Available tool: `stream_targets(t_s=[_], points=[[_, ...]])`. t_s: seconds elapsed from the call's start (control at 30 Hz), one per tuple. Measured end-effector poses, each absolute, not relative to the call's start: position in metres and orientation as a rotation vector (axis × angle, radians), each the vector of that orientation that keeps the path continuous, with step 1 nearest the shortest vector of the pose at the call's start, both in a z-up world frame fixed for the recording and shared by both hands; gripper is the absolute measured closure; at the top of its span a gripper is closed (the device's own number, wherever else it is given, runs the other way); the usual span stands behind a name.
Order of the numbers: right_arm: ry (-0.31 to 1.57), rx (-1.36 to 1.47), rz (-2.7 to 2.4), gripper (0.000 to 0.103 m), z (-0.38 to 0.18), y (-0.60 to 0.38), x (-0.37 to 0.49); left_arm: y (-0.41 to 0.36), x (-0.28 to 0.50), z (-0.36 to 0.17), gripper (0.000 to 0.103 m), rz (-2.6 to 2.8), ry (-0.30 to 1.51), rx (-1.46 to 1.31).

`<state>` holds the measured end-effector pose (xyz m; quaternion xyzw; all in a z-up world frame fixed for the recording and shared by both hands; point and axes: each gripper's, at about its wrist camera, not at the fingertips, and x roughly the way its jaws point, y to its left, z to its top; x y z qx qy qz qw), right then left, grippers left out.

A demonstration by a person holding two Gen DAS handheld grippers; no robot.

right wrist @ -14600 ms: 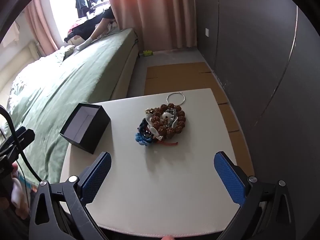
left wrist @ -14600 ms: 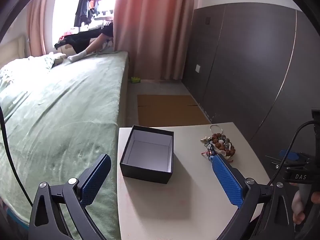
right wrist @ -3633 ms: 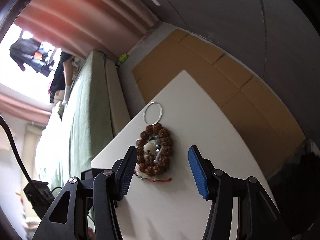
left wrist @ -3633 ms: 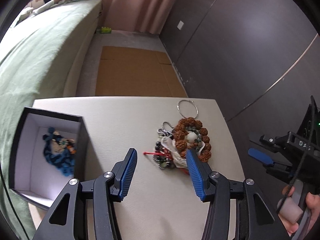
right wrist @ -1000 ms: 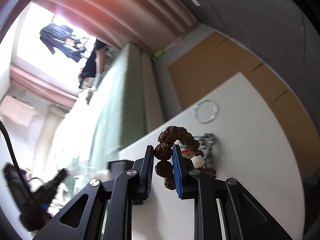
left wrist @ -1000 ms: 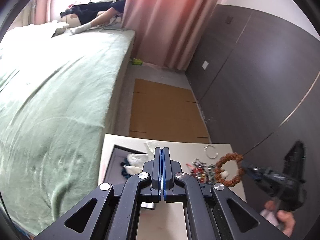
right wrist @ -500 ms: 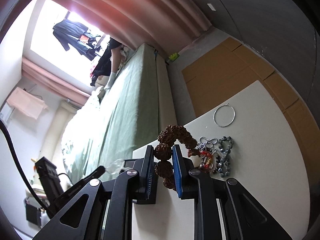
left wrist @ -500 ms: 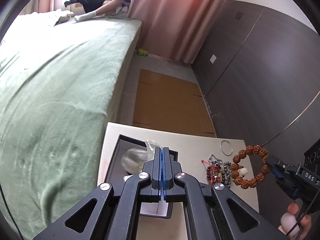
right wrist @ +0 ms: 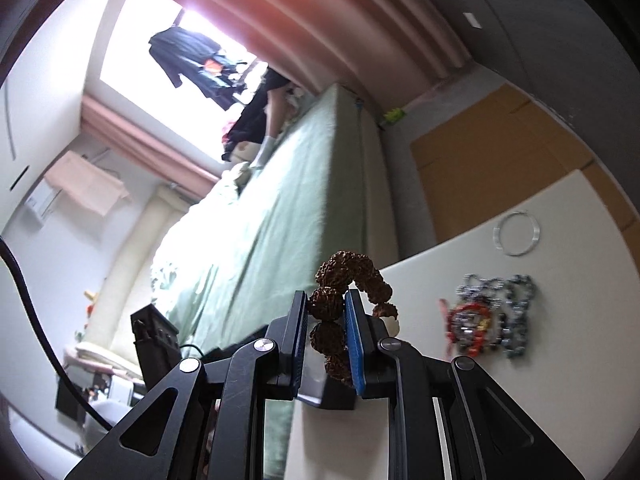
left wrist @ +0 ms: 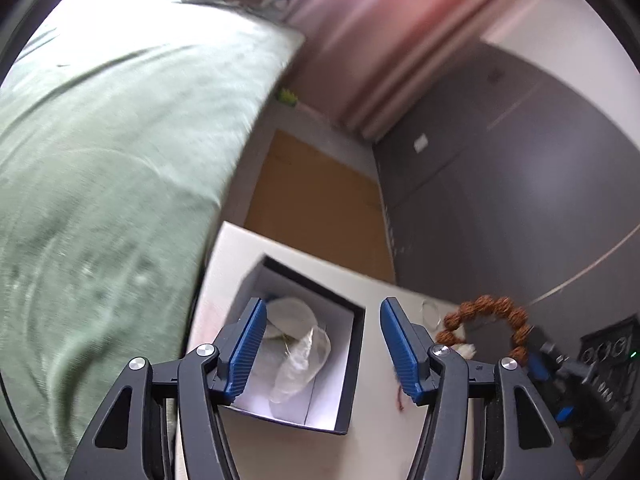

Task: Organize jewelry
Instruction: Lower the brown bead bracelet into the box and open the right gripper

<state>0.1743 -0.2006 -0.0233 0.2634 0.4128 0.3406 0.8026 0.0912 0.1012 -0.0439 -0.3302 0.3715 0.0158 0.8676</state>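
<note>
My left gripper (left wrist: 322, 346) is open and empty above the black box (left wrist: 356, 344), which holds a clear plastic pouch (left wrist: 300, 356) and a bit of blue jewelry. My right gripper (right wrist: 326, 338) is shut on a brown bead bracelet (right wrist: 344, 276) with a white bead and holds it above the table; the bracelet also shows at the right of the left wrist view (left wrist: 486, 312). On the white table (right wrist: 560, 380) lie a silver chain and red beaded pieces (right wrist: 492, 316) and a thin silver ring (right wrist: 516, 233).
A green bed (left wrist: 100, 140) runs along the table's left side. Brown cardboard (left wrist: 316, 200) lies on the floor beyond the table. A dark wardrobe wall (left wrist: 520, 180) stands to the right. Pink curtains (right wrist: 340, 20) hang at the window.
My left gripper has opened and let the plastic pouch drop into the box. My right gripper still holds the brown bracelet, now closer to the box.
</note>
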Motion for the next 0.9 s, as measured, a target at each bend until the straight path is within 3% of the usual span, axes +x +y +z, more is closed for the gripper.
stream_targets(t_s=[0.33, 0.77, 0.87, 0.9], points=[[0.895, 0.534, 0.887, 0.083, -0.022, -0.129, 0.157, 0.138, 0.056, -0.026, 0.043, 0.087, 0.676, -0.746], [1.078, 0.394, 0.913, 0.083, -0.067, -0.056, 0.163, 0.158, 0.045, -0.021, 0.043, 0.103, 0.637, -0.783], [1.056, 0.318, 0.813, 0.081, -0.067, -0.055, 0.171, 0.156, 0.045, -0.020, 0.043, 0.095, 0.640, -0.781], [1.049, 0.309, 0.790, 0.074, -0.065, -0.058, 0.175, 0.154, 0.045, -0.020, 0.043, 0.091, 0.641, -0.777]])
